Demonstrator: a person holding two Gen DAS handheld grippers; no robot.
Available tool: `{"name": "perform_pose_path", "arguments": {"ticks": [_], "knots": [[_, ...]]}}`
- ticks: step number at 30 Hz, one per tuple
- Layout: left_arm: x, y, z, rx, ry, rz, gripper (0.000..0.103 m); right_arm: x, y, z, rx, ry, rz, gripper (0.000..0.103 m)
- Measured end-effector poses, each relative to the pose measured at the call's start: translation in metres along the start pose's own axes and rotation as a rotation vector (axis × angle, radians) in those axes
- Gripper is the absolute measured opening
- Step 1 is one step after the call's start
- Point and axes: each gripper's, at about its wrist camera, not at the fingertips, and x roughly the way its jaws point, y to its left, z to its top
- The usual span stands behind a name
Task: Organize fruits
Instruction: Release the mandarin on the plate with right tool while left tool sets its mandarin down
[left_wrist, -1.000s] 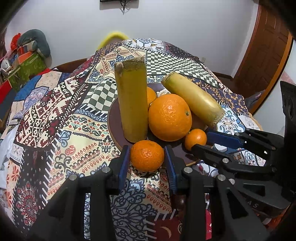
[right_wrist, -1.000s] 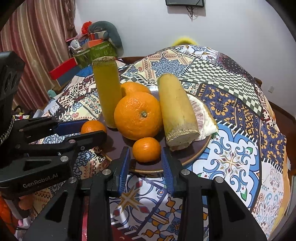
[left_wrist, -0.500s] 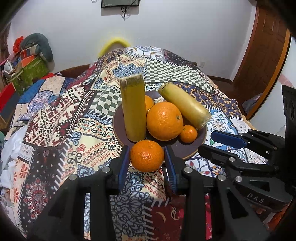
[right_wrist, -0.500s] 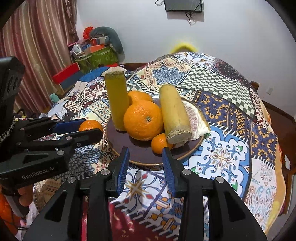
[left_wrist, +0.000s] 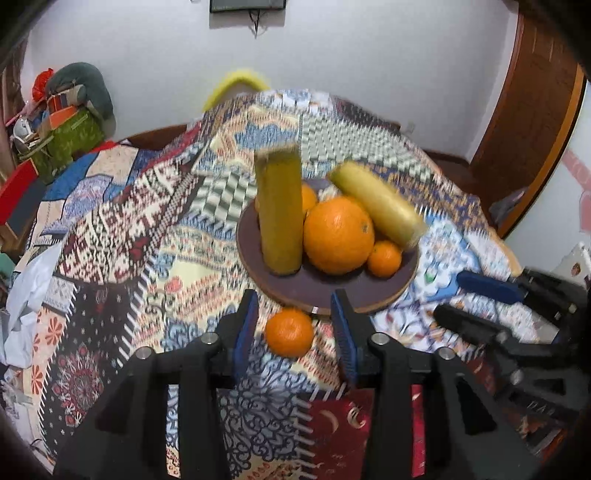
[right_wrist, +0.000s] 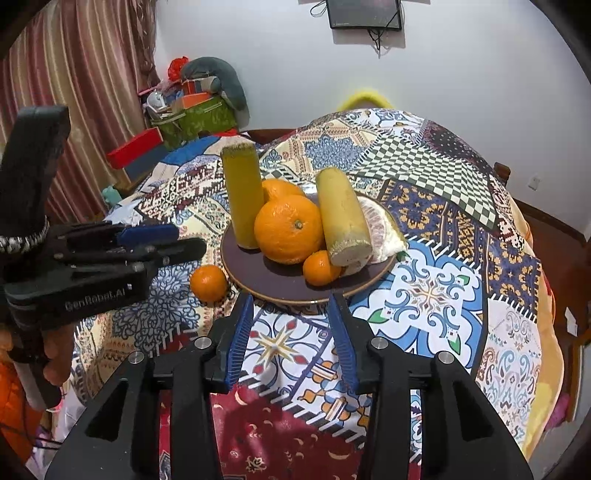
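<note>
1. Left wrist view: looking forward and steeply down along the left gripper (left_wrist: 293, 317) fingers, close above the patterned tablecloth (left_wrist: 110, 236), facing the white wall (left_wrist: 369, 55)
2. Right wrist view: same downward slant along the right gripper (right_wrist: 291, 321), set further right, facing that wall and the curtain (right_wrist: 81, 92)
3. Shared by both: the brown plate (left_wrist: 325, 291) of fruit, the small tangerine (right_wrist: 208, 283) beside it, and each other's gripper at the frame edge

You see a patterned cloth tablecloth (right_wrist: 436, 295) under a smooth, matt brown plate (right_wrist: 288, 288), dimple-skinned glossy oranges (right_wrist: 288, 232), and matt black plastic grippers (right_wrist: 291, 325).
</note>
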Motion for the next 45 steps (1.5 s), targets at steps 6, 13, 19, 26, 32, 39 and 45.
{"name": "perform_pose_path", "arguments": {"ticks": [6, 13, 19, 26, 32, 39, 45], "knots": [[0.026, 0.004, -0.015, -0.001, 0.077, 0.004, 0.046, 0.008, -0.002, -0.005, 0.013, 0.022, 0.009, 0.039], [0.041, 0.007, -0.019, -0.014, 0.084, -0.003, 0.041, 0.016, -0.005, -0.010, 0.014, 0.056, -0.011, 0.047], [0.036, 0.004, -0.017, -0.005, 0.070, -0.026, 0.037, 0.016, -0.006, -0.011, 0.005, 0.053, -0.059, 0.050], [0.026, 0.003, 0.001, -0.030, 0.014, -0.050, 0.037, 0.009, -0.007, -0.011, 0.011, 0.024, -0.109, 0.066], [0.038, -0.008, 0.012, 0.007, 0.006, -0.011, 0.037, 0.002, -0.009, -0.011, 0.014, 0.014, -0.165, 0.075], [0.041, -0.018, 0.014, 0.044, 0.026, -0.003, 0.044, -0.006, -0.008, -0.012, -0.005, 0.007, -0.195, 0.080], [0.012, -0.014, 0.011, 0.028, -0.025, 0.007, 0.052, -0.009, -0.003, -0.014, 0.010, 0.014, -0.171, 0.081]]}}
